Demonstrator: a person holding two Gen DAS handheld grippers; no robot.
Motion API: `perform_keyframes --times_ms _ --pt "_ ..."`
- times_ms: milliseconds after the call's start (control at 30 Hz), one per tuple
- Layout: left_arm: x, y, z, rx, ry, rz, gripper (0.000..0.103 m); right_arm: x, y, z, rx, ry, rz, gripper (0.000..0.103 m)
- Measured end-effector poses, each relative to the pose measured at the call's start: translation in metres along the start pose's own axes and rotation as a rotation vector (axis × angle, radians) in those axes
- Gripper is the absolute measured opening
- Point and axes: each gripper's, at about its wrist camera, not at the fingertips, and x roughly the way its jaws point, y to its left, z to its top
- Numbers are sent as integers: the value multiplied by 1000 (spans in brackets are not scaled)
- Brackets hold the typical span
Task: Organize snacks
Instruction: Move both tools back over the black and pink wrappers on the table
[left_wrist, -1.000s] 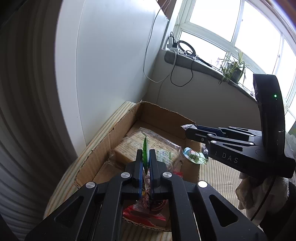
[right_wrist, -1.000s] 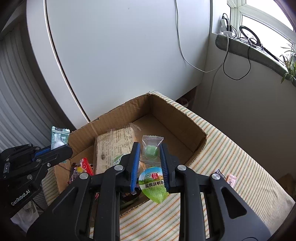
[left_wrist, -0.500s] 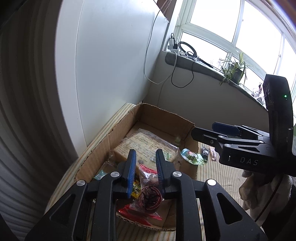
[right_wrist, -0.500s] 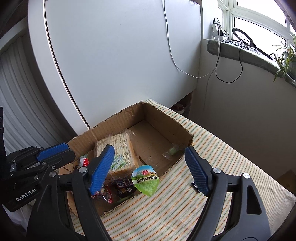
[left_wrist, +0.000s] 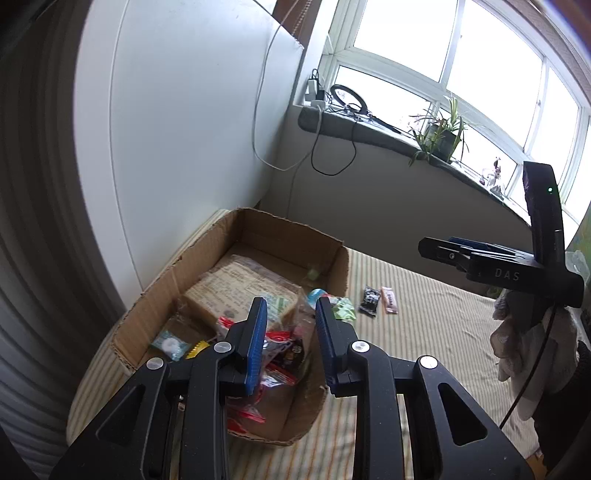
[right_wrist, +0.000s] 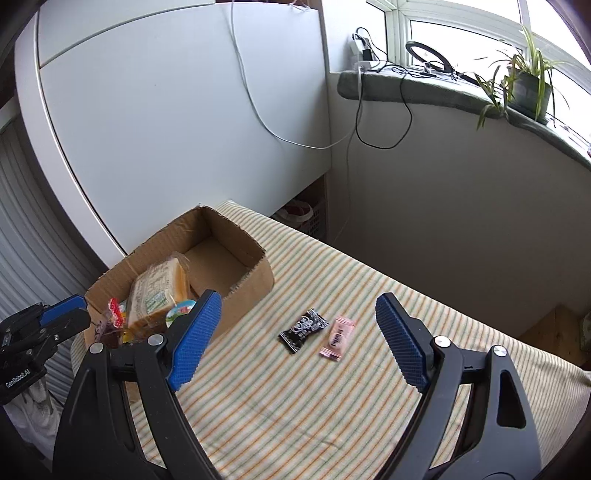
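The open brown cardboard box (right_wrist: 255, 275) of snacks sits at the far left of the striped desk (right_wrist: 332, 406). To its right lie a black candy wrapper (right_wrist: 303, 330) and a pink candy wrapper (right_wrist: 337, 337), long axes slanting near-left to far-right. Right claw (right_wrist: 299, 339) spread wide, empty; left claw (left_wrist: 290, 345) parted, empty, above the box.

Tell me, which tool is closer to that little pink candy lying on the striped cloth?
The right tool. It hangs open just above the pink candy, which shows between its fingers. The left tool is over the cardboard box, off to the candy's side.
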Motion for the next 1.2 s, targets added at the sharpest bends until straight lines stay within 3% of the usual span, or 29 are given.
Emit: perform_keyframes --times_ms 200,433,633,1100,1200 --pt "10 -47 -6 64 20 -85 26 5 -31 -16 46 28 13 86" --pt "51 -99 -22 141 108 -166 26 34 -52 -36 72 119 83 52" --pt "90 -111 -26 153 165 -143 23 68 -59 -47 77 186 125 39" --pt "133 -110 -20 172 187 -62 21 110 -51 -45 -16 239 76 38" --pt "142 -111 -18 176 193 -53 21 111 -47 -45 -66 243 40 30"
